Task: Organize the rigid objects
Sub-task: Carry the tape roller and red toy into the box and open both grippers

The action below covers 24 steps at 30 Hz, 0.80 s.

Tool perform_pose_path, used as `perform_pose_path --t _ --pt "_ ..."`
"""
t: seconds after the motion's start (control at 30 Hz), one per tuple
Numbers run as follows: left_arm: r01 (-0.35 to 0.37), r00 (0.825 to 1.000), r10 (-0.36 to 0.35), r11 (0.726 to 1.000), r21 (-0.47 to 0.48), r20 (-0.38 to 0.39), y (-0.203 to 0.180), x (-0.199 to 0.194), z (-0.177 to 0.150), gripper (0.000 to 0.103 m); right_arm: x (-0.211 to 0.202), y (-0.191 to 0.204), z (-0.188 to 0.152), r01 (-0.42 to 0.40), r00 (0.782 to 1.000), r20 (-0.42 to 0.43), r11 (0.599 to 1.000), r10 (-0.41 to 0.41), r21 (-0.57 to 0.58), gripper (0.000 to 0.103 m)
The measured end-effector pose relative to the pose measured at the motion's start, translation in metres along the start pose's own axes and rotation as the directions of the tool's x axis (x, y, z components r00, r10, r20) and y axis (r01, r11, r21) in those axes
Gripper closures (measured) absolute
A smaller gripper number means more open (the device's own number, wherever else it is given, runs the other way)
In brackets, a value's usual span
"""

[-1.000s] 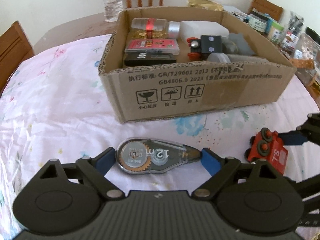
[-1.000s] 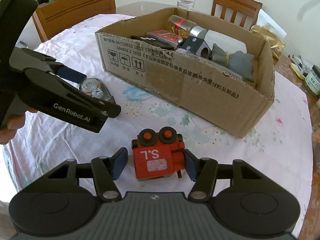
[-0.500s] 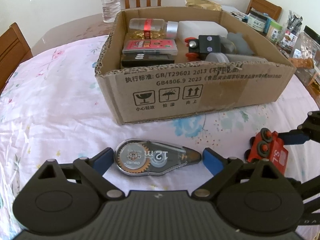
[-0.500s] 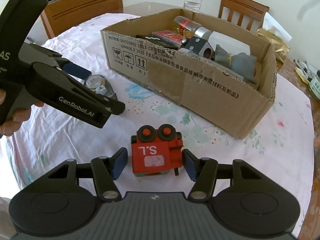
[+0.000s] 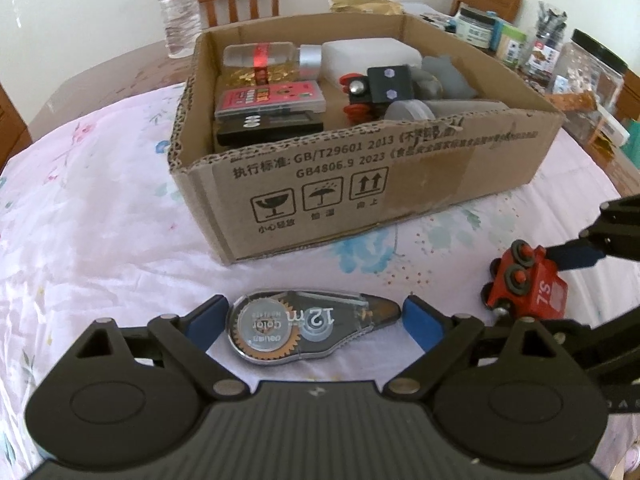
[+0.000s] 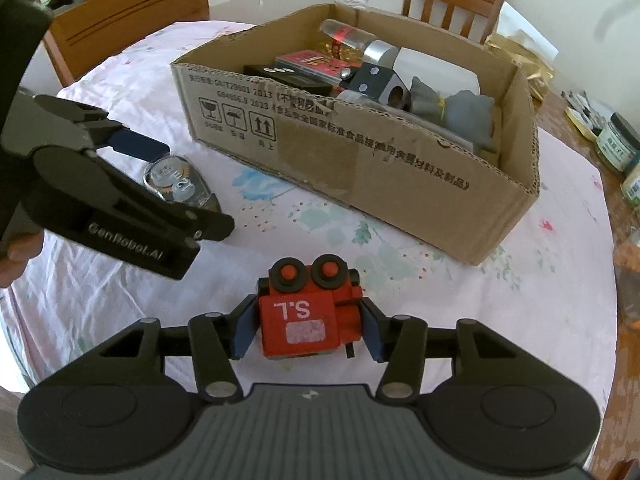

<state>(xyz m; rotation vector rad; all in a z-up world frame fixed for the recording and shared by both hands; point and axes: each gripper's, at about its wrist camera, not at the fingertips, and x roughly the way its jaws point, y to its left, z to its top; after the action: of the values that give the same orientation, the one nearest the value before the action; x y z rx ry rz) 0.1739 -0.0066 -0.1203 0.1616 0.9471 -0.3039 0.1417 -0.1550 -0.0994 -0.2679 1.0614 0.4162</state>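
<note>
Cardboard box (image 5: 400,184) dominates the floral tablecloth (image 5: 100,220), already holding a glitter bottle (image 5: 272,56), a pink case (image 5: 268,100), a black block toy (image 5: 384,84) and a grey bundle (image 6: 460,108). In front of it, your left gripper (image 5: 312,316) sits low with its blue pads spread either side of a clear correction tape dispenser (image 5: 304,326), which lies flat on the cloth; a narrow gap shows at each pad. To its right, your right gripper (image 6: 306,330) has its pads pressed against both flanks of a red toy train engine (image 6: 308,316) marked "S.L", pinching it just above or on the cloth; which, the views do not settle.
</note>
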Motion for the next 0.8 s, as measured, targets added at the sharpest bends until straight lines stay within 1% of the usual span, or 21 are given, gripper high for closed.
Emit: perform_pose_path --t 0.1,0.17,0.27,0.5,0.7,0.8 --pt "0.013 1.0 -0.013 1.0 0.014 -0.003 0.001 0.0 0.0 0.011 0.0 0.001 0.001 0.006 1.0 -0.006 1.0 -0.006 0.001 0.045" --pt "0.018 1.0 -0.018 1.0 0.021 -0.005 0.002 -0.001 0.001 0.014 -0.001 0.003 0.002 0.011 1.0 -0.013 1.0 -0.011 0.0 0.045" --pt "0.021 1.0 -0.02 0.999 0.026 -0.014 0.002 -0.001 0.001 0.014 -0.001 0.004 0.002 0.017 1.0 -0.014 1.0 -0.017 -0.023 0.045" --pt "0.013 0.998 -0.011 0.999 0.029 -0.067 0.0 -0.006 0.002 0.014 -0.006 -0.006 0.004 -0.008 1.0 -0.021 1.0 0.007 -0.021 0.047" --pt "0.006 0.997 -0.002 0.998 0.056 -0.072 0.0 -0.024 0.007 0.014 -0.012 -0.013 0.006 -0.026 1.0 -0.015 0.999 0.025 -0.035 0.047" --pt "0.019 0.998 -0.015 0.998 0.065 -0.068 0.001 -0.038 0.013 0.014 -0.017 -0.017 0.008 -0.045 0.999 -0.008 0.998 0.045 -0.037 0.047"
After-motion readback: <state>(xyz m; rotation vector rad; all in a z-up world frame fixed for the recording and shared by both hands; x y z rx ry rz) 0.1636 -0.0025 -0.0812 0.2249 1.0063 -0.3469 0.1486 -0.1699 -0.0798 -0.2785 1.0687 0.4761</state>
